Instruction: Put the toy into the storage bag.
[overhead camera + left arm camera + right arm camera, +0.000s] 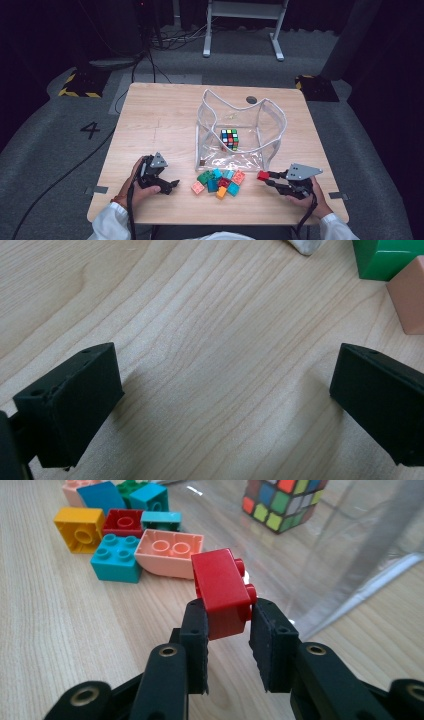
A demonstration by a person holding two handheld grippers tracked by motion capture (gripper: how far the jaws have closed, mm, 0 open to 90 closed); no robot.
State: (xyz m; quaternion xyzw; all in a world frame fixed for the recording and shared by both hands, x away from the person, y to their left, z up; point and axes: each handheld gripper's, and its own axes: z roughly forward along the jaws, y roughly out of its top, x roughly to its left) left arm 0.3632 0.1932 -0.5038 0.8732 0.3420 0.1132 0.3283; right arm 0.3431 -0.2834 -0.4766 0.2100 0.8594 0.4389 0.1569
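Red brick (220, 592): nearest the lens in right gripper view, pinched between both pads, studs facing sideways, lifted off the wood. In high view it sits at the tip of the right gripper (265, 177), just R of the brick pile and just in front of the bag's front wall.
Right gripper: jaws closed on the red brick, pads pressing its two flat sides; grip is low on the brick, most of it sticks out past the pads.
Step in hand (judged): carry brick to the clear bag (272, 125) & drop it in w/ the cube.
How to do it well: lift higher first, the bag rim stands well above the tabletop; go over the white-edged rim, not into the front wall, since soft plastic would fold or shove. Keep squeeze steady, the hold is shallow so a bump on the rim could twist the brick out. Open only once brick is inside the walls, clear of the cube.
Puzzle cube (230, 139): on the bag floor, toward the back; room beside it.
Brick pile (220, 181): mixed colours – teal, orange, pink, green, red – bunched on the table in front of the bag, between the two hands.
Left gripper (165, 184): resting low by the L side of pile; jaws wide apart, nothing between them, bare wood under them in left gripper view. Green brick (387, 257) & pink brick (410, 295) just ahead, at its upper R.
Left use (judged): could steady the bag rim if it sags.
Table (160, 115): light wood.
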